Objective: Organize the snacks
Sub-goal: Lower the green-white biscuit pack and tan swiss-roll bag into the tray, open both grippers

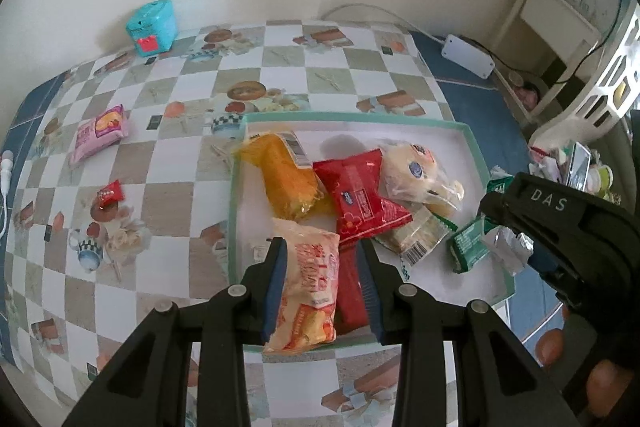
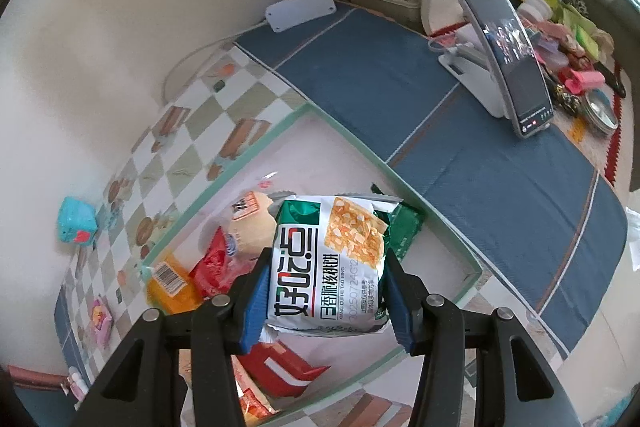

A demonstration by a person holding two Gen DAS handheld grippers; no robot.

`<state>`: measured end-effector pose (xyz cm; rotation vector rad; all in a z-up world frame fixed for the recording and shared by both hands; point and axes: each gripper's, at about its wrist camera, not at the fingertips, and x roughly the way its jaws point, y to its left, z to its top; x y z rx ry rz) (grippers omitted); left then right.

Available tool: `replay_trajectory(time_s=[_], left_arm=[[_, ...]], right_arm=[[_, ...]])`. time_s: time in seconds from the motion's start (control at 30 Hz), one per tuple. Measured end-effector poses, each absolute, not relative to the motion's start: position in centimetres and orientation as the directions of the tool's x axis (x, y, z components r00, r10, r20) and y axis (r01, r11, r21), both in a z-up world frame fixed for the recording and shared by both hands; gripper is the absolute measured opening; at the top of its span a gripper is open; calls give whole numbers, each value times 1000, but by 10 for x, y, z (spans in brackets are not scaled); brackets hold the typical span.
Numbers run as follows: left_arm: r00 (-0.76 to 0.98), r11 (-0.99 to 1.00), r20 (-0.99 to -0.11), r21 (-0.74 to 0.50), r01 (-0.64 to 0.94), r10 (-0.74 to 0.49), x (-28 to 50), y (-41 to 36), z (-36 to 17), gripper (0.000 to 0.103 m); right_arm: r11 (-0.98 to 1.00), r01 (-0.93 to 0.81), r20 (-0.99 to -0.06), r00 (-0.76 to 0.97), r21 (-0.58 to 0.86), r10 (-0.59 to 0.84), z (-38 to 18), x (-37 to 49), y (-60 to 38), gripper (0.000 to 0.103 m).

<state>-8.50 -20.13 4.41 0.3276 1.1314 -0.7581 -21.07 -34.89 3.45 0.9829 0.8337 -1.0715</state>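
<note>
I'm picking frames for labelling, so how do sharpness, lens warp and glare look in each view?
Left wrist view: tray rim bows strongly, dark corners, the pale packet in the left gripper is fairly sharp, soft even light. Right wrist view: print on the green-and-white packet is readable, the phone looks curved, its screen shows reflections.

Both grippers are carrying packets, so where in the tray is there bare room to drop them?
Free: the tray floor along its far wall, behind the orange packet and bread bag, and the near right corner by the green packet. The middle is crowded.
</note>
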Motion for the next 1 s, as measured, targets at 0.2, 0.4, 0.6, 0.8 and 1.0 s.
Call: replay_trajectory(time_s=[0.2,0.4,0.6,0.8,1.0], left_arm=[[205,733,-915,-128,668,-346,-78,-202,32,37],[180,758,-931,-135,638,-318,-68,-199,17,37],[156,762,-941,-140,632,-302,-67,-200,8,37],[147,765,-945,-140,629,-294,-64,-201,4,37],[143,774,-947,-141,618,-287,-60,-199,1,37]], right_arm=[[170,963,-928,251,210,-275,17,-205,-352,55],[180,966,-956,219,185,-194,-11,-195,-353,55],[177,969,-963,205,174,-174,-19,-194,-354,57],[169,969,-963,209,181,-168,-23,-190,-355,78],[150,972,-969,203,181,-143,-30,-192,-356,86]])
